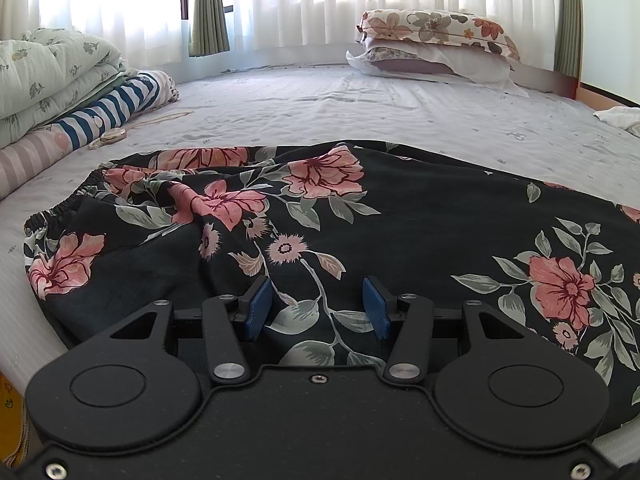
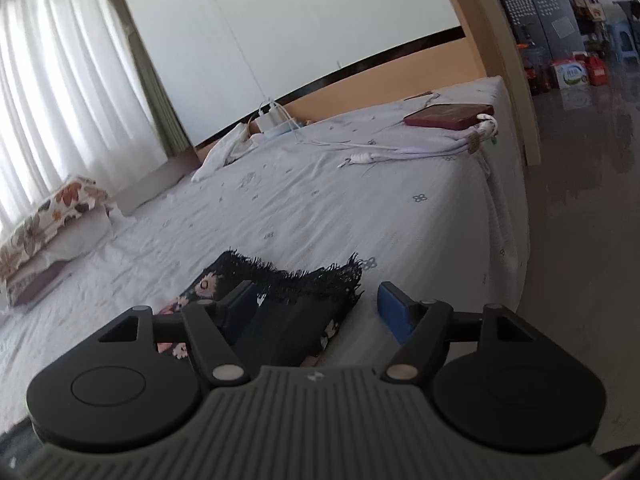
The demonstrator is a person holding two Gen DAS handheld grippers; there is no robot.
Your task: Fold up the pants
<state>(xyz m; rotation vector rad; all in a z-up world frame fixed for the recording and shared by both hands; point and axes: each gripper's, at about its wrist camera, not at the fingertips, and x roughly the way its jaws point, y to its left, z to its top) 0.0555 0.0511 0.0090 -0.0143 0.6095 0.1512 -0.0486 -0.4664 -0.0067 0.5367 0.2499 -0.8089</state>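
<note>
Black pants with pink flowers (image 1: 420, 216) lie spread across the bed, their elastic waistband (image 1: 60, 212) at the left. My left gripper (image 1: 318, 304) hovers low over the near edge of the cloth, jaws apart, and its blue pads (image 1: 260, 308) do not pinch the fabric. In the right wrist view the fringed black hem of the pants (image 2: 304, 280) lies bunched between the fingers of my right gripper (image 2: 316, 304). That gripper stands wide open, and its right pad (image 2: 394, 314) is well off the cloth.
The bed sheet (image 1: 320, 100) is pale with small prints. A folded quilt (image 1: 48, 76) and striped cloth (image 1: 116, 108) sit at the far left, floral pillows (image 1: 436, 40) at the back. A dark red flat object (image 2: 448, 116) and a white cloth (image 2: 224, 152) lie near the bed's far end.
</note>
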